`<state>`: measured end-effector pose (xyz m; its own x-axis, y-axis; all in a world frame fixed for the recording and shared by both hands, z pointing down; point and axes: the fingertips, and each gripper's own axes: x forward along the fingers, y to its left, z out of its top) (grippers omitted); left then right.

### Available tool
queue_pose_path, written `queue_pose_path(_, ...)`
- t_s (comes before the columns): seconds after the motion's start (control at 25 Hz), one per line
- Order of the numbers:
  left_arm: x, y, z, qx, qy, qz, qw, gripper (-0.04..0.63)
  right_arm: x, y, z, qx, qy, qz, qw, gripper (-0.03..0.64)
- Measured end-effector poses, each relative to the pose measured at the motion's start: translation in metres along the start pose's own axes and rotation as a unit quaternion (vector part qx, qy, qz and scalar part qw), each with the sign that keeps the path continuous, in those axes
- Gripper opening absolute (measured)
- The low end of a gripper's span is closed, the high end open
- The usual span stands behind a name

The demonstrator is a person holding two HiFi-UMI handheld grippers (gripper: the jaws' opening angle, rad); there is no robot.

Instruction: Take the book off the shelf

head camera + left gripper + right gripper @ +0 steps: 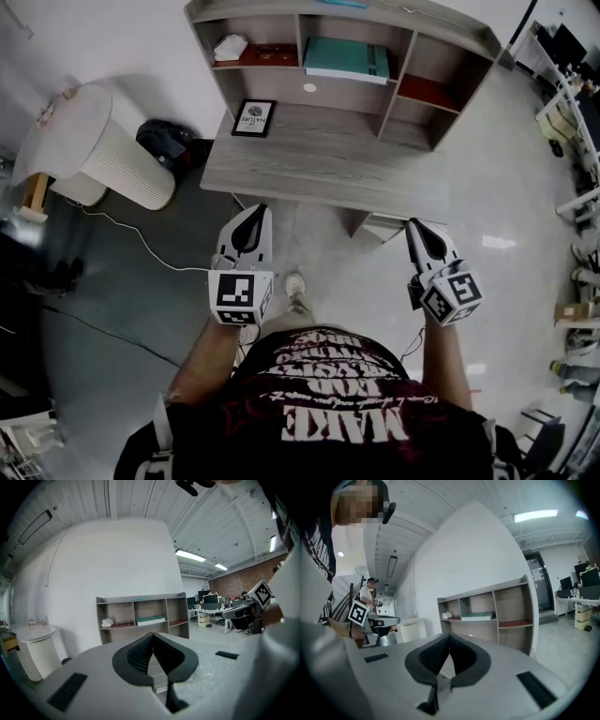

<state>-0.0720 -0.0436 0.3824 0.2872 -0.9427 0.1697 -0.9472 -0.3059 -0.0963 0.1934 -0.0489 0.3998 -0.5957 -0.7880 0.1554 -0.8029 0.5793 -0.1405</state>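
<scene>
- White, ribbed, drum-shaped side table (112, 164): stands on the grey floor left of the desk, well apart from it and outside the likely reach path.
- Small black-framed picture (253, 118): lies on the desk top in front of the shelf's left compartment, clear of the book's compartment.
- Left gripper (251, 220): pale grey plastic body with black ribbed pads, held roughly level and aimed at the shelf. In the left gripper view its jaws are clenched tip to tip with nothing between them (153, 637). It hovers short of the desk's front edge, so the reach has probably not yet begun.
- Grey wood-grain desk with a three-compartment shelf unit (319, 164): flat laminate boards with square openings facing the person. The left compartment holds a lumpy white object (230, 47), perhaps cloth or paper (too small to tell), beside a pair of dark-rimmed glasses (124, 622).
- Flat teal-covered book (345, 58): lies on its side in the middle compartment, filling much of its width and far from both grippers. Lying flat, it probably calls for a pinch at its front edge.
- Right gripper (419, 236): same build, also clenched and empty (449, 637), held beside the left one at a similar distance from the desk.
</scene>
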Motion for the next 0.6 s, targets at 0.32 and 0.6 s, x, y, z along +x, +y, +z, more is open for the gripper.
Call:
queue_pose_path(0.32, 0.045, 0.031, 0.003, -0.016, -0.002, -0.014, 0.9998, 0.008, 0.046, -0.009, 0.008, -0.010, 0.010, -0.012, 1.000, 0.003)
queue_pose_path(0.6, 0.078, 0.064, 0.006, -0.028, -0.005, -0.022, 0.9994, 0.008, 0.088, -0.013, 0.023, -0.037, 0.014, -0.024, 0.999, 0.004)
